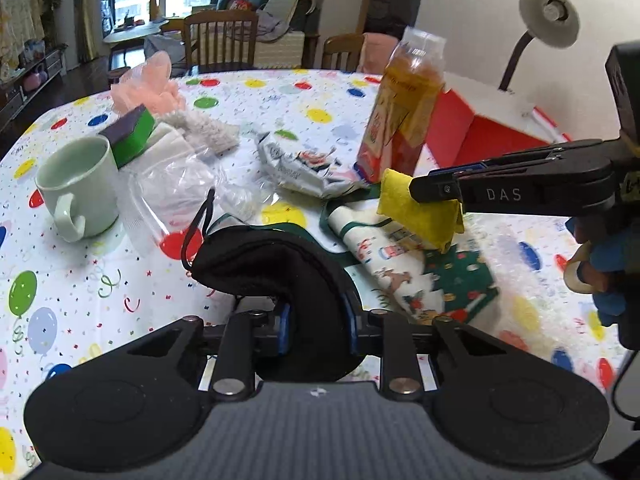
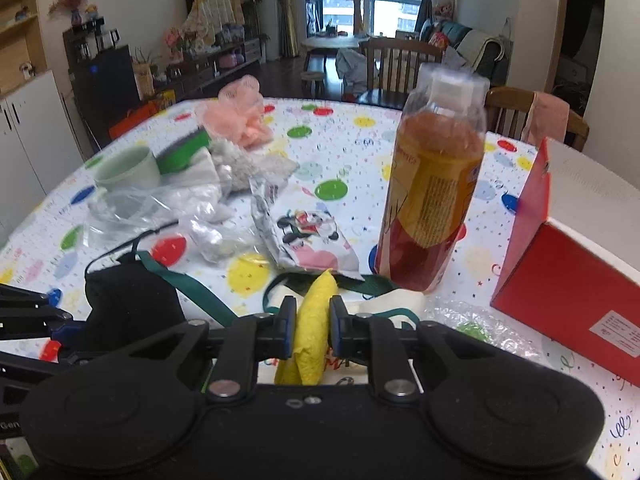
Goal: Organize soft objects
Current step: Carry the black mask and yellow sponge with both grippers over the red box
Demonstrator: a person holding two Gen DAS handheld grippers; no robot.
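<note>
Above the balloon-print tablecloth (image 1: 80, 280), your left gripper (image 1: 318, 320) is clamping a black fabric pouch (image 1: 280, 268), while your right gripper (image 2: 313, 318) is pinching a yellow cloth (image 2: 314, 320) just over the Christmas-print apron (image 1: 404, 268), near the juice bottle (image 2: 434, 184).

Counts: 1 mug (image 1: 78, 188); 1 bottle (image 2: 434, 196); 1 red box (image 2: 568, 300); 1 yellow cloth (image 1: 416, 212); 1 black mask (image 1: 276, 276); 1 pink puff (image 2: 240, 116); 1 green sponge (image 1: 132, 132); 1 printed cloth (image 1: 404, 268); 1 snack pack (image 2: 312, 240); 2 chairs (image 1: 220, 40).
</note>
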